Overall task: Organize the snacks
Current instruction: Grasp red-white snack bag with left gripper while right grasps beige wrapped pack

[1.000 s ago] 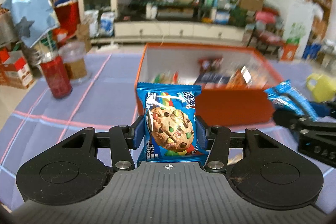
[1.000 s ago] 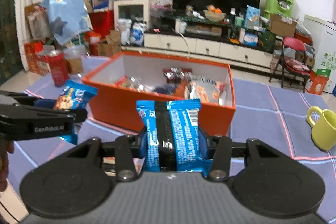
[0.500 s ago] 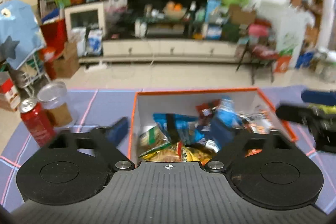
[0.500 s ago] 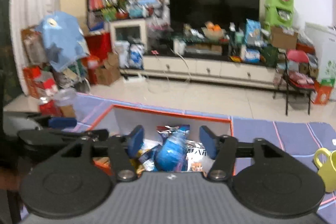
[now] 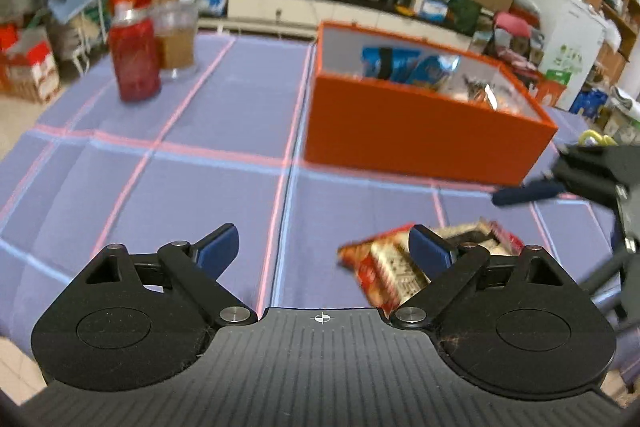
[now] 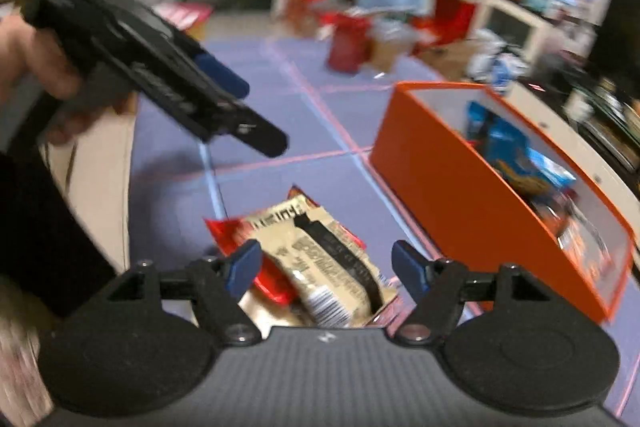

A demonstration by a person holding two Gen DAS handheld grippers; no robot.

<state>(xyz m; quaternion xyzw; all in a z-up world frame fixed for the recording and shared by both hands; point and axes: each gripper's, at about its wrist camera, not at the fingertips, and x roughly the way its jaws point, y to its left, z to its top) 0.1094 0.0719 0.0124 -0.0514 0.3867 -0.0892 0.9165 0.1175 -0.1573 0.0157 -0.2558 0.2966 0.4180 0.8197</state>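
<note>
Left gripper (image 5: 322, 247) spread wide over bare cloth. Right gripper (image 6: 326, 263) opening, blurred snack packets (image 6: 320, 251) lying unpressed between, lower ends hidden. Orange box (image 6: 460, 183) at right, contents probably blue packets.

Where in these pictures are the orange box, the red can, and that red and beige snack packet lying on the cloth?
orange box (image 5: 416, 135): left wrist view, on its front wall.
red can (image 5: 134, 59): left wrist view, on the middle of its body.
red and beige snack packet (image 6: 316, 251): right wrist view, on its beige middle.
</note>
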